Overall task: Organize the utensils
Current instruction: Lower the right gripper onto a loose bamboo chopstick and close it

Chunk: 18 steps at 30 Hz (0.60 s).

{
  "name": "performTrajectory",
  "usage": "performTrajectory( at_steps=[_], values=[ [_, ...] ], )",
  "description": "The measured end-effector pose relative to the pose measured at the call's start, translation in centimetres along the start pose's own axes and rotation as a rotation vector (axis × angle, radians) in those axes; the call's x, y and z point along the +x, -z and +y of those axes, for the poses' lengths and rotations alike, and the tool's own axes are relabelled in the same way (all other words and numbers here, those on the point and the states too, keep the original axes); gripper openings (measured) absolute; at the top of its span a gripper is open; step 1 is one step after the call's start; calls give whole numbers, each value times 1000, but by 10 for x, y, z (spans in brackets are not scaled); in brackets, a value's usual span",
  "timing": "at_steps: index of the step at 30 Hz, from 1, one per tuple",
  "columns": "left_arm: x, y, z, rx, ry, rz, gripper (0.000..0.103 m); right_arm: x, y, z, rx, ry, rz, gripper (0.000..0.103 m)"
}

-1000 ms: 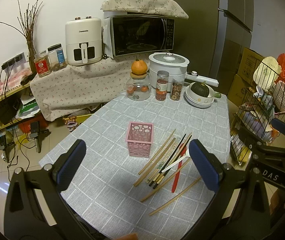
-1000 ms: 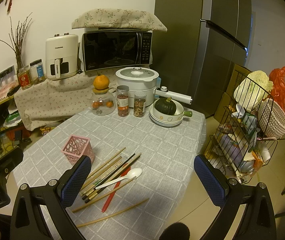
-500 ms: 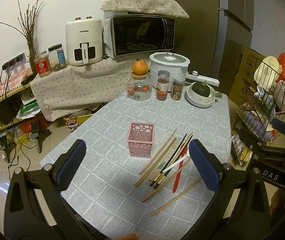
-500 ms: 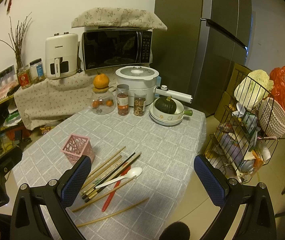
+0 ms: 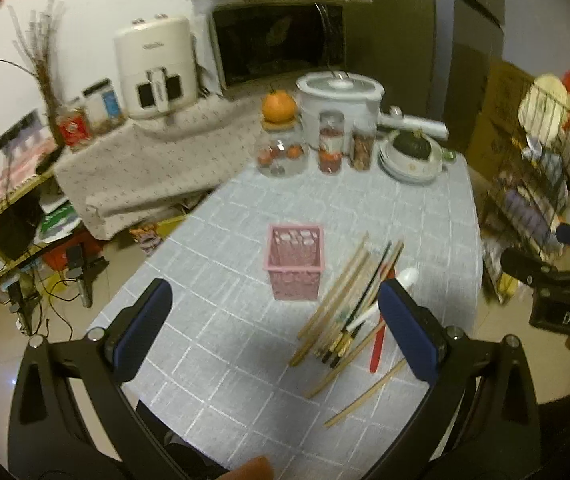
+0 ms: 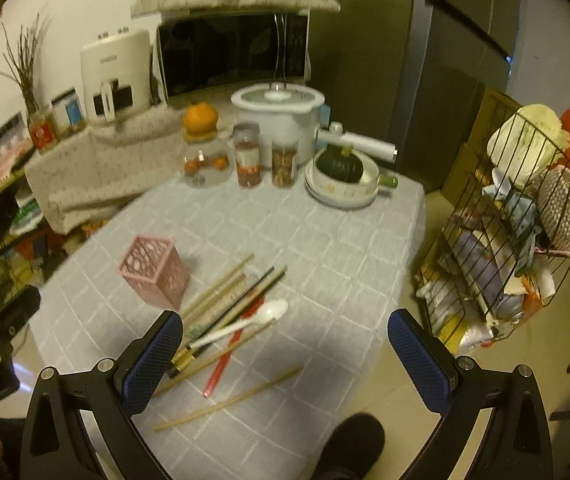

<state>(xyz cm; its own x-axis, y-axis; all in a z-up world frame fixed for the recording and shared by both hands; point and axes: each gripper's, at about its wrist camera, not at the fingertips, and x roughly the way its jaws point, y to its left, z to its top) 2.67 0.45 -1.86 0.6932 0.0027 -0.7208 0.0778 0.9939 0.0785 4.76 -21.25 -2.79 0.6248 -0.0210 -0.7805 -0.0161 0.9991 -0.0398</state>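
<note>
Grey checked tablecloth; microwave and fridge behind

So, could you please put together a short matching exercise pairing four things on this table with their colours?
Things:
1. utensil holder
2. spoon
3. squash in the bowl
4. fruit on the glass jar

Colours:
A. orange
B. white
C. pink
D. dark green

Pairs: 1-C, 2-B, 3-D, 4-A
</note>
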Motion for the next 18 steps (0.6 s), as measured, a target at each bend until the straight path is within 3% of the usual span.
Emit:
performTrajectory(
  at_steps=[6, 12, 18],
  values=[
    [39, 2, -3, 67, 73, 136, 102, 50, 3, -21, 62, -99, 198, 103],
    [76, 11, -10, 59, 203, 302, 102, 118, 30, -19, 107, -157, 447, 103],
    [96, 28, -11, 68, 269, 387, 102, 172, 66, -18, 156, -173, 609, 80]
  ],
)
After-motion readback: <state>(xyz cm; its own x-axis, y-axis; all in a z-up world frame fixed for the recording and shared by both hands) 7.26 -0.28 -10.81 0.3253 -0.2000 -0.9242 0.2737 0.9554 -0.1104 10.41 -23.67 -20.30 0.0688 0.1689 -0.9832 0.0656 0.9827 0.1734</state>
